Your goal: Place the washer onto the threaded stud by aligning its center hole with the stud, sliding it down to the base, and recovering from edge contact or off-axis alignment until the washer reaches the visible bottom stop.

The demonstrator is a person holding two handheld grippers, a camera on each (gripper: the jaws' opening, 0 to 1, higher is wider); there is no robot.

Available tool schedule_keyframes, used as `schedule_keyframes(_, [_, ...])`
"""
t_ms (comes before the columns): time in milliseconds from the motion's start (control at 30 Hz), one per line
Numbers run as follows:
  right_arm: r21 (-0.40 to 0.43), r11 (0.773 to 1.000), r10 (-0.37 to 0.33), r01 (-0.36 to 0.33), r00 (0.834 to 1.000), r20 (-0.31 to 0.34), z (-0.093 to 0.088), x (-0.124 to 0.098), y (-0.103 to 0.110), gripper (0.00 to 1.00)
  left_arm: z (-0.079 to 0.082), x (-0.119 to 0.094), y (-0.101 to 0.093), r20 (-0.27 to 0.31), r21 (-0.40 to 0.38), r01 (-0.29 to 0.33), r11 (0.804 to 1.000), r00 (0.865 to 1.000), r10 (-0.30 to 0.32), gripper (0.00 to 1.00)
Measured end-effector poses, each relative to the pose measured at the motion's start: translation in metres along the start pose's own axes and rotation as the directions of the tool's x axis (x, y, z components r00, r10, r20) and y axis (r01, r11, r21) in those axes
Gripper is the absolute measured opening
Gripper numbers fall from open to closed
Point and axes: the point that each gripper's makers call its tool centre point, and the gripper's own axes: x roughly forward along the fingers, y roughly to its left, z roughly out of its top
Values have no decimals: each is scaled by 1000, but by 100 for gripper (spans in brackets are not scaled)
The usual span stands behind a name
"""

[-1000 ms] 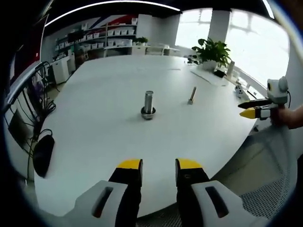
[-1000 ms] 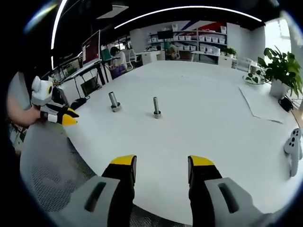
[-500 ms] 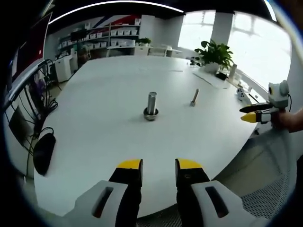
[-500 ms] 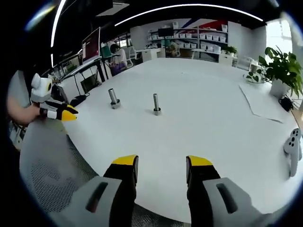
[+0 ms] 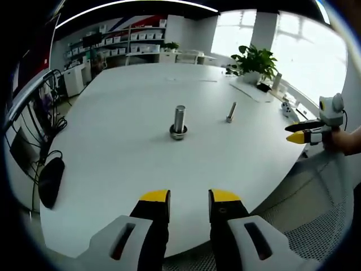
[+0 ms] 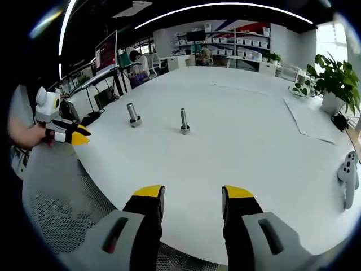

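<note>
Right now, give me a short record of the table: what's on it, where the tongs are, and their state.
table: white, round-edged
thick stud: upright, ring at its base
thin stud: upright, apart from the thick one
left tongs: open, empty, short of the table edge
right tongs: open, empty, short of the table edge
washer: cannot tell

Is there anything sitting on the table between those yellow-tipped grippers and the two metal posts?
Nothing visible does. Bare white table lies between the left gripper and the thick stud, and between the right gripper and the thin stud.

Grey tongs, black jaws, yellow tips.
</note>
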Motion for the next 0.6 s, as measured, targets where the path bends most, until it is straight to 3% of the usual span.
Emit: schedule_keyframes(600, [2,1000,3,-3,1000,6,1,0,0,44,5,-3,2,27,-14,-10,1000,1000,10,26])
